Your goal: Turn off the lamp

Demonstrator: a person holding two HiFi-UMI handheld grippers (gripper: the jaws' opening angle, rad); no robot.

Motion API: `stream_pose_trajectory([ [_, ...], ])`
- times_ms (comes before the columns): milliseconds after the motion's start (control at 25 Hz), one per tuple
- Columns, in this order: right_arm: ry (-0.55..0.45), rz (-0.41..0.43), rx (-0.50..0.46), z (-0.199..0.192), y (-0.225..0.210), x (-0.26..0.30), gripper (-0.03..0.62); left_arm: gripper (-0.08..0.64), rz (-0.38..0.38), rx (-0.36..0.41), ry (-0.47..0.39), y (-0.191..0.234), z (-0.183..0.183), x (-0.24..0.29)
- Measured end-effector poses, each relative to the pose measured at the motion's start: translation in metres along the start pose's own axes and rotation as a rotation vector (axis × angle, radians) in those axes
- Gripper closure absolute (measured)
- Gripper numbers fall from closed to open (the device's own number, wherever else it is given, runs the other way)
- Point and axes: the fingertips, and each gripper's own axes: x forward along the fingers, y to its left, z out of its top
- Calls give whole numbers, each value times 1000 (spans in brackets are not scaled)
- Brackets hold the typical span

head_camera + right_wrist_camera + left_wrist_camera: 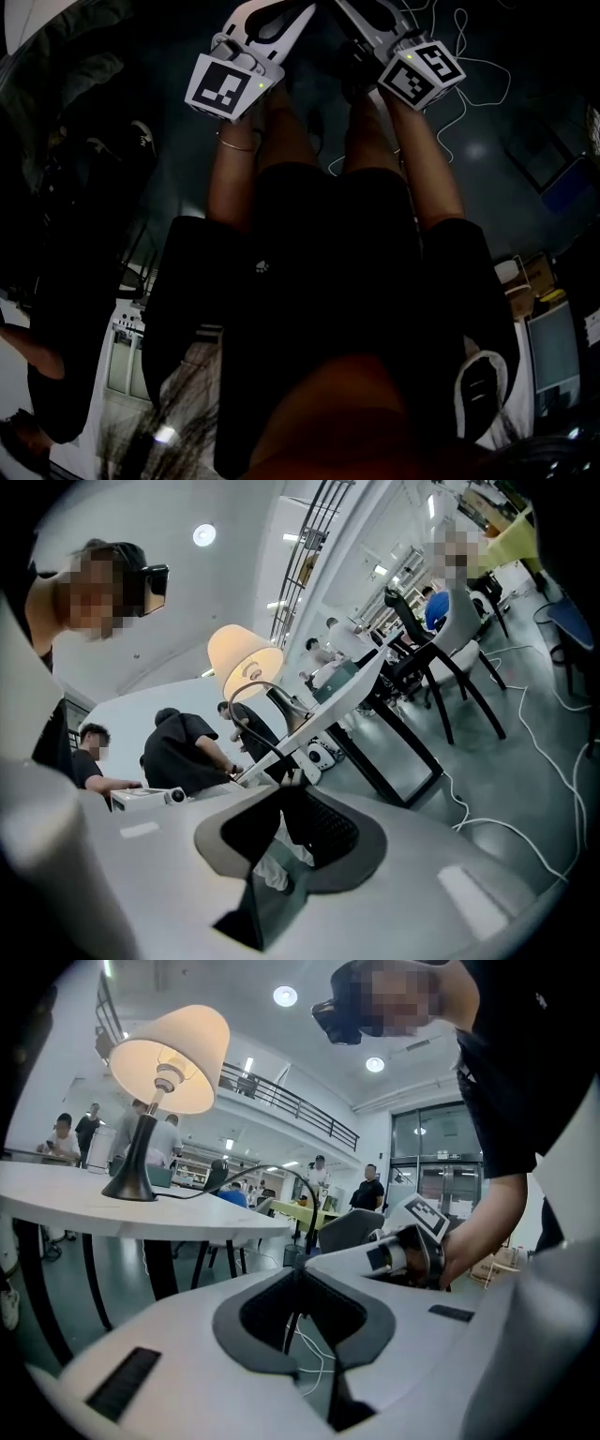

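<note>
lamp (164, 1061) is lit, shade glowing. it stands upright on a white table (187, 1218), up and to the left of the left gripper (297, 1269).

its black cord (307, 1206) leaves the base and runs along the tabletop. it then arcs up off the edge and drops into the left jaw tips. those tips are drawn together on the cord, and a stretch of it hangs below them.

right gripper (281, 782): the same cord loops down to where its tips meet, and the jaws are pinched on it there. i can't tell whether a switch sits in either grip.

the two grippers sit side by side, noses converging.

around them:
- black table legs (394, 757)
- chairs (441, 667) beyond the table
- white cables (525, 822) loose on the floor
- people (370, 1190) standing behind the table

head view is dark. the wearer's arms and torso fill it, and the jaw tips run off its top edge.
</note>
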Motion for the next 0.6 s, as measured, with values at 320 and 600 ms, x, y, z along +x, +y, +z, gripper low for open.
stream_pose_trajectory([
  [320,-17,59,59,4,3,-8,515,532,-5,-15,32,3,-23,0],
  [600,-62,119,145,10,10,-14,515,515,-44,6,84,-8,-44,11],
])
